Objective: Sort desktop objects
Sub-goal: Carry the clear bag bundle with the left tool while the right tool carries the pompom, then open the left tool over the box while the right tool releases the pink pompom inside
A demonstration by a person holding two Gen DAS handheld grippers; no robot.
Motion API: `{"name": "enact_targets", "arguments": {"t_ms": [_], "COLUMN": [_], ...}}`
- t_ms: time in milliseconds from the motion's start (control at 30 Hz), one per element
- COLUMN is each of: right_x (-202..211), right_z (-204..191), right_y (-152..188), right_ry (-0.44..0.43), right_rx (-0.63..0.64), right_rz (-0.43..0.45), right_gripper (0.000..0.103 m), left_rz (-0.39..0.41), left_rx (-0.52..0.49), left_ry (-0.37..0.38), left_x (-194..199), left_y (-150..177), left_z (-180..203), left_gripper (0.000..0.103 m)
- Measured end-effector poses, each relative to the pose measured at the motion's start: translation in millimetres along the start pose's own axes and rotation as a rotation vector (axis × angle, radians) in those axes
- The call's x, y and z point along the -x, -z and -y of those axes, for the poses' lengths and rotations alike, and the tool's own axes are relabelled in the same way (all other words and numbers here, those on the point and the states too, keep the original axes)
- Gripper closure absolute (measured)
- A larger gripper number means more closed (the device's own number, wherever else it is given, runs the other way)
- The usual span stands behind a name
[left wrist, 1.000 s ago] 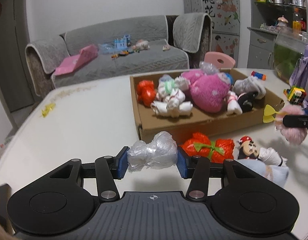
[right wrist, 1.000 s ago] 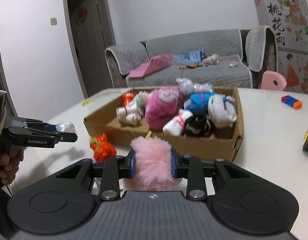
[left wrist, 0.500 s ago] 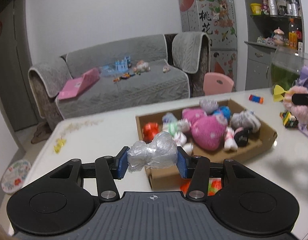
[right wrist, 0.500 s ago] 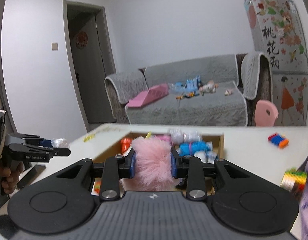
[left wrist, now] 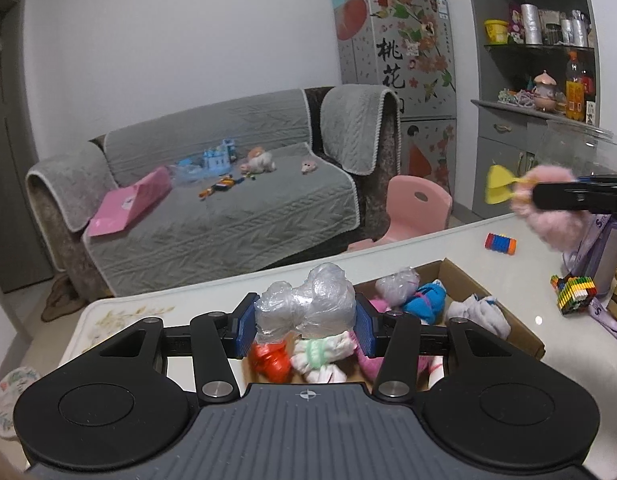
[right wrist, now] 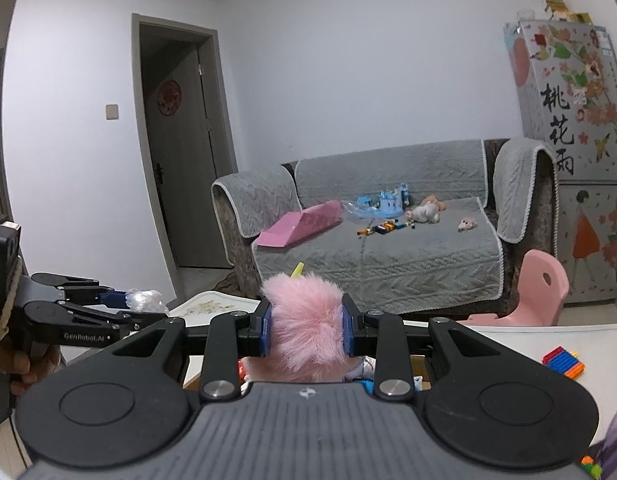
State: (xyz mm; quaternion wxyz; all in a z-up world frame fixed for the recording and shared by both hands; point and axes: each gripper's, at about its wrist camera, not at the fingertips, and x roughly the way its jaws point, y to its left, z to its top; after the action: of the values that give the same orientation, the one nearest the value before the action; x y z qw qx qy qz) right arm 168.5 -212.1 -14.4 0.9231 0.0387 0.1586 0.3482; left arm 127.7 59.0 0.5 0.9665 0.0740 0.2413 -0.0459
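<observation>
My left gripper (left wrist: 305, 329) is shut on a clear plastic bundle (left wrist: 308, 304) and holds it high above the near end of the cardboard box (left wrist: 504, 312). The box holds several soft toys, among them a red bundle (left wrist: 270, 360) and a blue one (left wrist: 424, 304). My right gripper (right wrist: 307, 331) is shut on a pink fluffy toy (right wrist: 304, 320) with a yellow part (left wrist: 498, 190), held high over the table; it shows at the right of the left wrist view. The left gripper also shows at the left of the right wrist view (right wrist: 144, 312).
On the white table (left wrist: 568, 360) lie a red-blue block toy (left wrist: 500, 243) and a multicoloured brick stack (left wrist: 574, 294) at the right. A purple bag (left wrist: 600, 248) stands at the right edge. A grey sofa (left wrist: 228, 208) and a pink chair (left wrist: 416, 208) are beyond the table.
Both grippers have risen well above the table with their loads still held. The box now sits low in both views, partly hidden behind the grippers.
</observation>
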Motion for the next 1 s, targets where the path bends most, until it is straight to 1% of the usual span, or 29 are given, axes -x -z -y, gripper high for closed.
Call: {"name": "enact_targets", "arguments": {"t_ms": [133, 233, 500, 667, 800, 933, 967, 1000], "right_x": [-24.6, -33.8, -55.7, -71.8, -86.3, -99.8, -101.5, -102.7], "right_z": [7.8, 11.7, 18.3, 22.6, 23.1, 21.3, 19.3, 17.1], "right_y": [5.2, 12.8, 27.3, 40.8, 53.9, 67.0, 69.5, 71.4], "right_ry": [0.008, 0.01, 0.032, 0.053, 0.062, 0.08, 0.084, 0.086], "right_rx": [0.002, 0.003, -0.006, 0.003, 0.014, 0.052, 0.065, 0.079], "right_rz": [-0.043, -0.074, -0.152, -0.2, -0.241, -0.287, -0.293, -0.298], "right_gripper": [0.074, 0.074, 0.074, 0.074, 0.074, 0.074, 0.074, 0.073], "left_rz": [-0.02, -0.042, -0.131, -0.185, -0.208, -0.202, -0.202, -0.201], "left_rx": [0.002, -0.002, -0.001, -0.008, -0.002, -0.009, -0.014, -0.02], "left_ry": [0.022, 0.036, 0.094, 0.108, 0.115, 0.121, 0.12, 0.115], "left_x": [-22.0, -37.1, -83.9, -109.0, -118.6, -118.6, -118.0, -117.7], "left_y": [3.3, 9.4, 32.6, 51.2, 63.8, 69.2, 70.6, 71.7], "left_z": [9.7, 14.3, 25.9, 28.9, 23.2, 20.7, 20.4, 21.4], "left_gripper": [0.048, 0.048, 0.048, 0.048, 0.047, 0.046, 0.043, 0.038]}}
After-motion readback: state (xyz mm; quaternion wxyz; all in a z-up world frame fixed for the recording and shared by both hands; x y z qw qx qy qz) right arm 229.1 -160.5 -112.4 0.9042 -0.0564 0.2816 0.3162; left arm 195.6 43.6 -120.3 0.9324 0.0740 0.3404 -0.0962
